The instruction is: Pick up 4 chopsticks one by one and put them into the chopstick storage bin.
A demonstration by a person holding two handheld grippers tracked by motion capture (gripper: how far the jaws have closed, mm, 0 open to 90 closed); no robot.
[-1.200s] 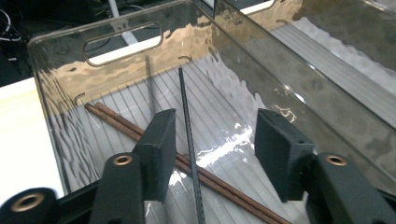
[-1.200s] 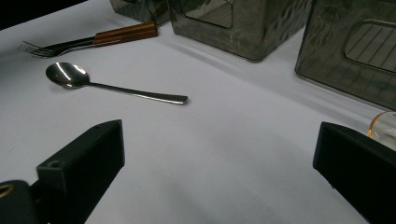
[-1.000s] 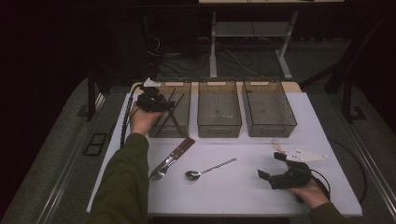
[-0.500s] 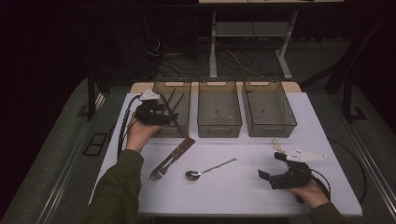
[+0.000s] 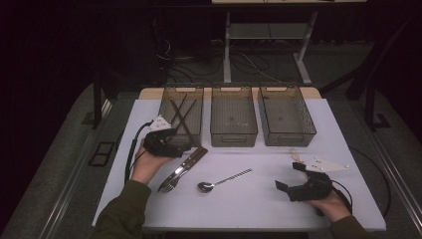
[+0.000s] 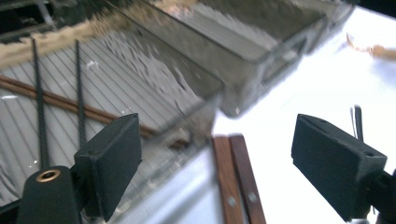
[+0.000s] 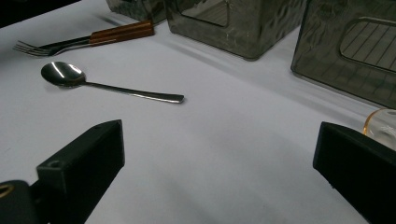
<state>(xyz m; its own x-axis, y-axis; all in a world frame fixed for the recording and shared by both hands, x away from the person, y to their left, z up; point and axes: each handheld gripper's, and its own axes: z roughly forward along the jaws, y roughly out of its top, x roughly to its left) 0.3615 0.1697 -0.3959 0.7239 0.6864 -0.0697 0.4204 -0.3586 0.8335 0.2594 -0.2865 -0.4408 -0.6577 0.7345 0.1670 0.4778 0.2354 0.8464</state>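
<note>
My left gripper (image 5: pixel 188 143) hovers at the near end of the left bin (image 5: pixel 168 99), just above the wooden handles (image 6: pixel 236 182) of a fork and knife (image 5: pixel 180 170). Its jaws have just been opening and now stand open with nothing between them (image 6: pixel 224 158). Dark and brown chopsticks (image 6: pixel 60 102) lie in that bin. A steel spoon (image 5: pixel 221 181) rests mid-table. My right gripper (image 5: pixel 288 176) sits low at the front right, open and empty (image 7: pixel 219 163), facing the spoon (image 7: pixel 63 74).
Two more grey bins (image 5: pixel 233 94) (image 5: pixel 286 94) stand in a row at the back of the white table (image 5: pixel 259 209). A small clear, amber-rimmed object (image 7: pixel 380 123) lies by the right gripper. Cables trail from both grippers.
My left hand has drawn back from over the left bin toward the near side and sunk a little, ending above the wooden-handled cutlery. The right hand has kept still.
</note>
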